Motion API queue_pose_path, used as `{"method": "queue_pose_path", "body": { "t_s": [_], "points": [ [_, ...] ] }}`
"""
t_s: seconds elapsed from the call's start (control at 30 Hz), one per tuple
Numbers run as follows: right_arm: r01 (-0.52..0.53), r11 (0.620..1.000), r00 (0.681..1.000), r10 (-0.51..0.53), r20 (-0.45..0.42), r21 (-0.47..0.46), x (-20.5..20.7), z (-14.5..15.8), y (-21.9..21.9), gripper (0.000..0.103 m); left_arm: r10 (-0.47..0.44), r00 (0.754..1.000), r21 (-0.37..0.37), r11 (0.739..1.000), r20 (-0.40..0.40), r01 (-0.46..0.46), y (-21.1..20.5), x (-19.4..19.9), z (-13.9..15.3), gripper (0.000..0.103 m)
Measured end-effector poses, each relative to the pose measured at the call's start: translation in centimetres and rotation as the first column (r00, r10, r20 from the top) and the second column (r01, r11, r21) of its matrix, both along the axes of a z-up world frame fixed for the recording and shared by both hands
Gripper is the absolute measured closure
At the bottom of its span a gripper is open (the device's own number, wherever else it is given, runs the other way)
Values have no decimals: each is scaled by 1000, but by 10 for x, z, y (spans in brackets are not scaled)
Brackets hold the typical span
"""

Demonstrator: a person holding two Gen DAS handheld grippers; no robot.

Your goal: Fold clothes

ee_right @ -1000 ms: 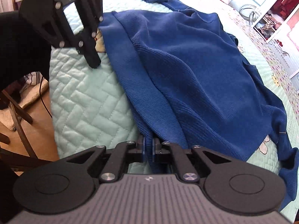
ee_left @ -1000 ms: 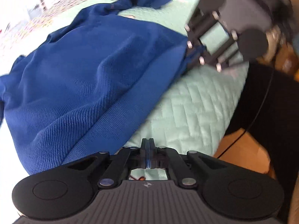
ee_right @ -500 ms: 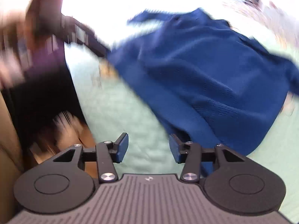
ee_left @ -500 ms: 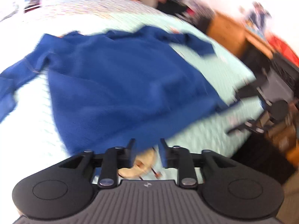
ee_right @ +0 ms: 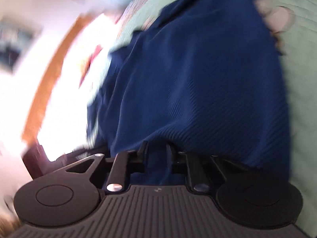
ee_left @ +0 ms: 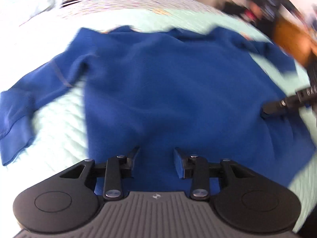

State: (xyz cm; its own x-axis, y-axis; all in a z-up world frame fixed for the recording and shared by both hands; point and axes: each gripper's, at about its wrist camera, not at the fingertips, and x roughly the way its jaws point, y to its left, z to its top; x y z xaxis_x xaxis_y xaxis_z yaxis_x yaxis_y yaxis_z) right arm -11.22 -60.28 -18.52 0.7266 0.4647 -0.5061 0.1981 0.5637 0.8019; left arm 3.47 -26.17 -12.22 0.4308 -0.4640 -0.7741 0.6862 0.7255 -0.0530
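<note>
A blue knit sweater [ee_left: 174, 91] lies spread front-up on the mint quilted bed [ee_left: 59, 123], one sleeve [ee_left: 23, 107] stretched to the left. My left gripper [ee_left: 156, 154] hovers over the sweater's lower edge; its jaws are opening and nothing is pinched between them. One of the right gripper's fingers [ee_left: 277, 107] rests at the sweater's right side. In the right wrist view the sweater [ee_right: 198, 79] fills the frame. My right gripper [ee_right: 156, 151] is rolled over and its jaws are closing, with blue cloth between them and a gap still showing.
Mint quilt [ee_right: 301, 79] lies bare beside the sweater. A wooden cabinet [ee_left: 289, 31] stands beyond the bed's far right corner. A wooden edge [ee_right: 49, 83] and bright blurred room fill the left of the right wrist view.
Both grippers let go of the sweater's hem and opened. The left one swung round to face the spread sweater. The right one rolled, moved onto the cloth and narrowed again.
</note>
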Motion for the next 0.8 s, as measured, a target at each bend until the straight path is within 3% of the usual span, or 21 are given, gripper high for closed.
{"method": "queue_pose_path", "body": {
  "t_s": [0.07,0.13,0.2,0.27,0.3,0.33,0.43,0.5,0.6,0.67,0.8],
  "points": [
    [52,998,998,-53,29,24,-9,2,-7,79,38,999,2,999,2,-38,4,6,4,66],
    [43,997,996,-48,75,64,-19,6,-5,65,28,999,-57,998,-40,-30,10,4,11,65],
    [1,993,994,-14,111,120,-26,5,0,48,-4,999,-99,995,-41,0,10,-4,14,52],
    [-7,999,999,6,53,35,-23,4,0,52,-32,999,-46,998,-19,31,1,-9,6,35],
    [-4,1000,1000,5,23,-21,-21,5,-1,67,-31,999,5,1000,-14,31,-5,-8,0,35],
    [10,999,999,-8,34,-44,-18,11,-2,67,-25,999,22,999,-20,25,-9,-6,-2,36],
    [50,993,997,-42,71,-109,-10,28,-4,60,-8,998,-40,999,-64,6,-11,5,6,36],
    [42,991,994,-29,104,-128,12,35,-8,45,9,998,-88,996,-61,-14,-17,15,17,36],
    [33,988,988,-9,152,-154,44,45,-13,43,43,998,-142,989,-39,-48,-29,32,33,35],
    [36,993,985,-16,170,-116,73,40,-22,43,77,997,-156,985,-18,-79,-40,45,41,35],
    [67,988,990,-50,130,-136,124,34,-41,43,149,986,-193,968,-79,-162,-56,78,41,31]
  ]
}}
